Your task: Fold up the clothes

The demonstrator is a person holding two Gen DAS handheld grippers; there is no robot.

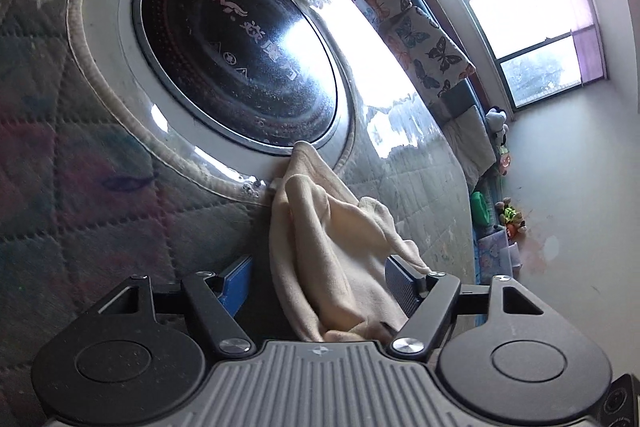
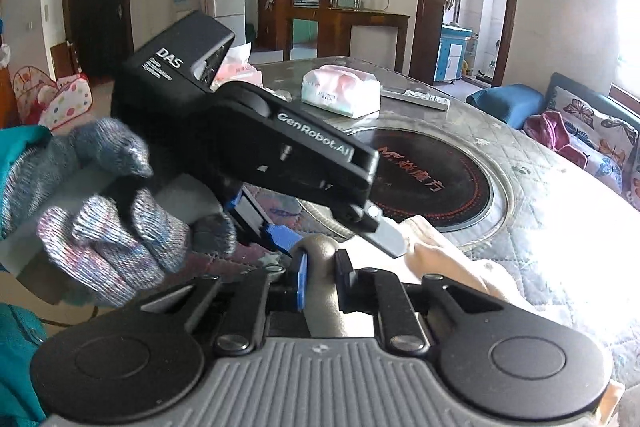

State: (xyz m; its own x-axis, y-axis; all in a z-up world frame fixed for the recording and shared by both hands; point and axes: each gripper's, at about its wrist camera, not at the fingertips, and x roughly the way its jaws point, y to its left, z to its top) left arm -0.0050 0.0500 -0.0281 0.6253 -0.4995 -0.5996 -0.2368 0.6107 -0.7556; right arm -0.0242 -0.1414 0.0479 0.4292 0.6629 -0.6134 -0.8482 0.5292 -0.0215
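On the left of the right wrist view, a hand in a knitted glove (image 2: 116, 227) holds the left gripper (image 2: 340, 231), whose fingers stand wide apart with the cream garment (image 1: 320, 247) lying loose between them on the quilted table cover (image 1: 80, 187), its far tip reaching the rim of the round black induction hob (image 1: 240, 55). Further right, the right gripper (image 2: 323, 281) has its fingers pressed together on a fold of that cream garment, which trails off rightward across the cover below the hob, with a tissue pack (image 2: 340, 91) and a remote control (image 2: 416, 99) lying beyond it.
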